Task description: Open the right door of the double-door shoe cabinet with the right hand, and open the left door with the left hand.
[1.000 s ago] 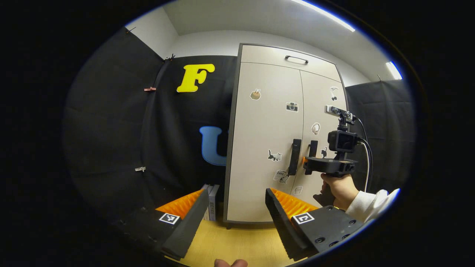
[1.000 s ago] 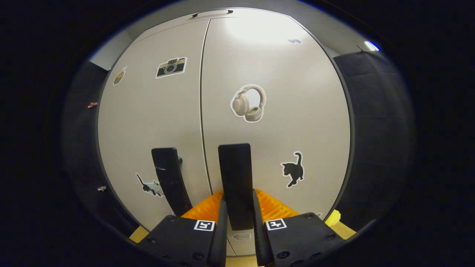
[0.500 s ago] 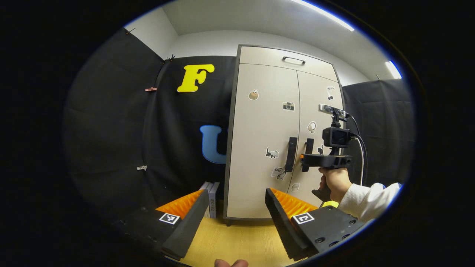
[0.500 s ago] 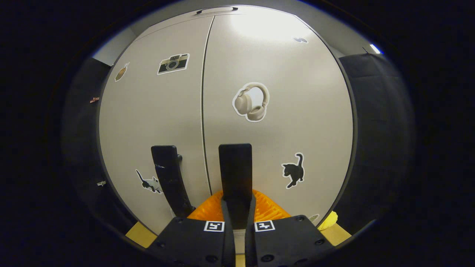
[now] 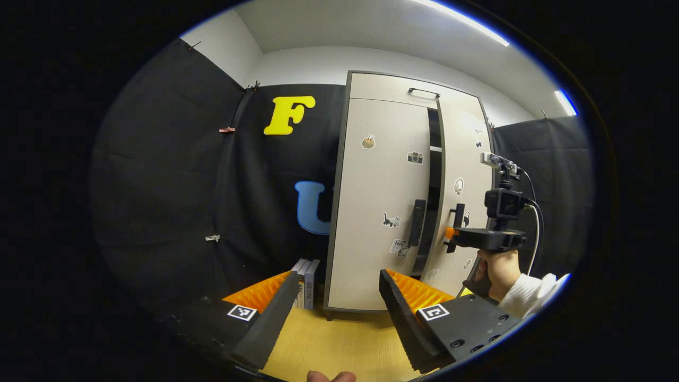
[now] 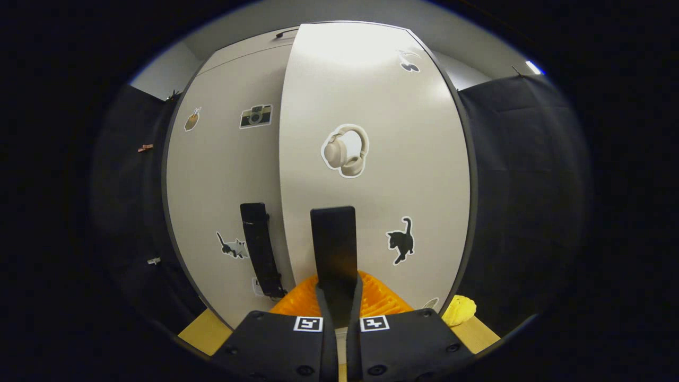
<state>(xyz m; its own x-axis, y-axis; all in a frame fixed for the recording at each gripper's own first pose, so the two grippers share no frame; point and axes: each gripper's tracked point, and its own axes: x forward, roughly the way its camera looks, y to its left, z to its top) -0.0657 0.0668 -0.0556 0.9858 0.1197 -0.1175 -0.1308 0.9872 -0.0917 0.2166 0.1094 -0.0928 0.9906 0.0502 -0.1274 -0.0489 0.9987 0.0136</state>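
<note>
A staged recording booth: black cloth walls [image 5: 170,175] hung beyond the fingers, a lone sticker-covered shoe cabinet [image 5: 382,185] on yellow wood-look flooring [image 5: 339,345], strip ceiling lights [image 5: 467,21].

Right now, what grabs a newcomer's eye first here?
The tall beige double-door shoe cabinet against the black cloth wall, its right door pulled ajar with a dark gap at the seam. The right gripper is shut on that door's black vertical handle; the left gripper hangs open, well short of the cabinet.
</note>
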